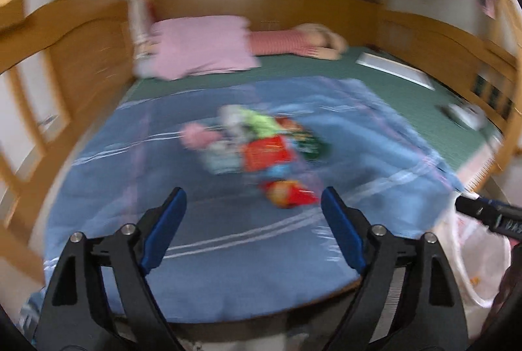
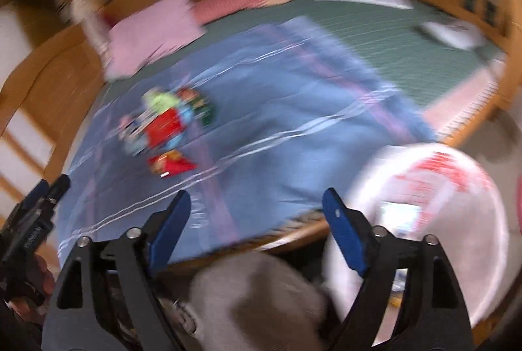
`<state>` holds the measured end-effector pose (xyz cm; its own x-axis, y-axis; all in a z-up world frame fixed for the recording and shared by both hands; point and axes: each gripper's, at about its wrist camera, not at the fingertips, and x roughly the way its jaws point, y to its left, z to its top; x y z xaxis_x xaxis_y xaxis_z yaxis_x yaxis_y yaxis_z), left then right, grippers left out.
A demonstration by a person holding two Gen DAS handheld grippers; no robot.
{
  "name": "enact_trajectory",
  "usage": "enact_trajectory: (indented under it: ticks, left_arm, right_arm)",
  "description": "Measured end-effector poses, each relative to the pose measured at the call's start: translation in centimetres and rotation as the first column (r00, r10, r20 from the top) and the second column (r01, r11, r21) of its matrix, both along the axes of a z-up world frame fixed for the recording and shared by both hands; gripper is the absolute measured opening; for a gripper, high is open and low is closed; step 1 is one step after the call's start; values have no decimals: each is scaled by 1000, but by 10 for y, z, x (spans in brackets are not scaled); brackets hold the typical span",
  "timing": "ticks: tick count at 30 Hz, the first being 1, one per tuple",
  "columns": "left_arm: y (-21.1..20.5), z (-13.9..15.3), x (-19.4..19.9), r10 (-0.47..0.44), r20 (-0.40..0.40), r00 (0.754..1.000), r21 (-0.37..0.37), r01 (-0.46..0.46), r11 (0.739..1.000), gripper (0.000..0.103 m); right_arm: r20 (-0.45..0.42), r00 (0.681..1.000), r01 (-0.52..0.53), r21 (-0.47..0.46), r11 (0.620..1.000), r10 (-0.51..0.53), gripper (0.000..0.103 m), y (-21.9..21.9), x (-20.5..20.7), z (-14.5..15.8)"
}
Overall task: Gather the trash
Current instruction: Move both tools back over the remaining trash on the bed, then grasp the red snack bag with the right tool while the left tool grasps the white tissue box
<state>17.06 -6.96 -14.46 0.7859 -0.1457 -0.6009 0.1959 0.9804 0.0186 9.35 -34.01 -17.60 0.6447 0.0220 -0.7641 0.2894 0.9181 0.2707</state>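
Both hand-held grippers, left and right, gape wide, nothing between the blue pads. Beyond them, blurred trash wrappers lie heaped mid-blanket on the bed. Just right stands a white bag.

Both views are smeared with motion blur, so the wrappers on the blanket are just coloured blobs, no labels readable. The white bag runs off the right edge, red print illegible, contents unclear
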Motion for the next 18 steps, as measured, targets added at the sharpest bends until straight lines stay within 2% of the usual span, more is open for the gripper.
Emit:
enact_trajectory:
  ticks: [3, 8, 14, 18]
  left_arm:
    - [39, 0, 8, 86, -1, 996, -4, -86, 996, 86]
    - [89, -6, 14, 194, -18, 981, -7, -194, 981, 86]
    - [122, -20, 27, 257, -52, 965, -4, -258, 966, 86]
    - [133, -26, 34, 284, -66, 957, -2, -285, 959, 86]
  right_arm:
    - [-33, 993, -109, 35, 993, 110, 83, 32, 50, -18]
    - [-113, 963, -246, 7, 969, 245, 83, 82, 130, -51]
    - [-200, 926, -337, -59, 940, 320, 83, 124, 196, -87]
    - [-250, 903, -374, -54, 926, 350, 83, 137, 220, -108]
